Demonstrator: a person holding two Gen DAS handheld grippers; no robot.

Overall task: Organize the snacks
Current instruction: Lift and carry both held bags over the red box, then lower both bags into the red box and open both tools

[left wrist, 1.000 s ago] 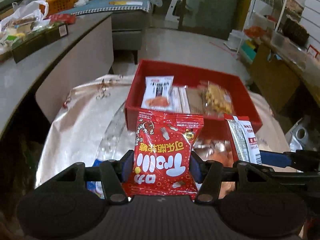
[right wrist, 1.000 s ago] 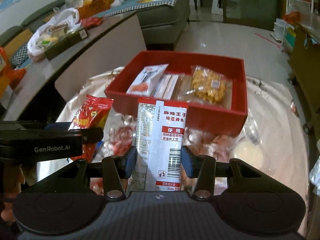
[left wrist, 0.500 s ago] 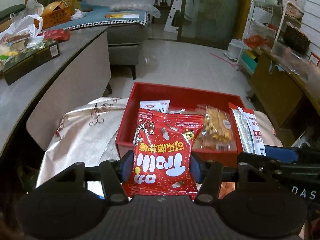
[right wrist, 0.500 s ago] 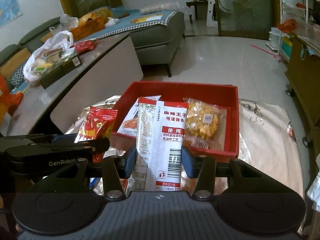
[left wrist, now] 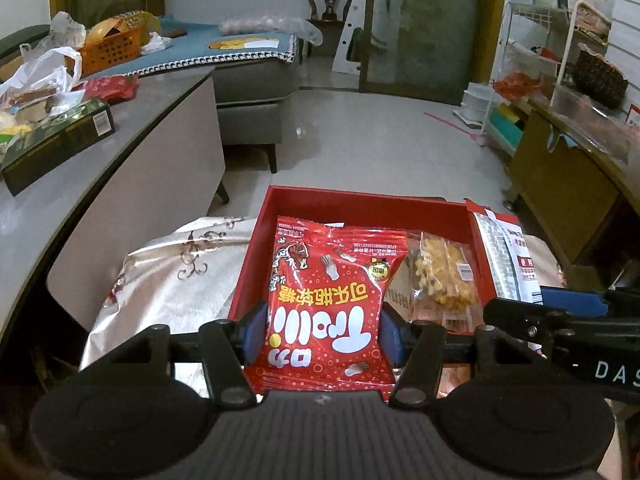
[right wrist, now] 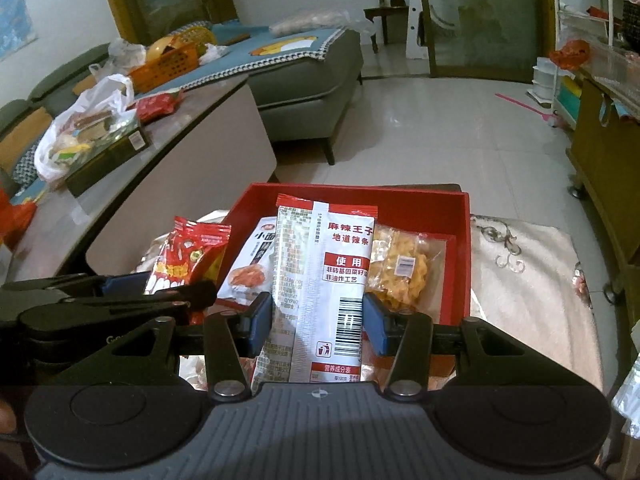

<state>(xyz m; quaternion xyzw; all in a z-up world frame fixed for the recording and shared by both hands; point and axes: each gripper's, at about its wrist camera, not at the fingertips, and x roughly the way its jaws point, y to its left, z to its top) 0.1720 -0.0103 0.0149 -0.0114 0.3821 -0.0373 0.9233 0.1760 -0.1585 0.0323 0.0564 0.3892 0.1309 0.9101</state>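
My left gripper (left wrist: 322, 334) is shut on a red Trolli candy bag (left wrist: 332, 304), held upright above the near left part of the red tray (left wrist: 360, 204). My right gripper (right wrist: 316, 326) is shut on a white spicy-strip packet (right wrist: 326, 280), held over the tray's (right wrist: 462, 260) near edge. Each held snack also shows in the other view: the packet (left wrist: 506, 260) at right, the candy bag (right wrist: 188, 256) at left. In the tray lie a yellow snack bag (right wrist: 404, 272) and a white packet with an orange picture (right wrist: 252, 268).
The tray stands on a table under a silvery patterned cloth (left wrist: 180, 272). A long grey counter (left wrist: 120, 132) with bags and a dark box (left wrist: 56, 144) runs along the left. A sofa (right wrist: 304, 80) is behind, a wooden cabinet (left wrist: 568, 184) at right.
Both grippers have risen and moved forward over the tray with their snacks still held. The tray now sits lower and closer under them.
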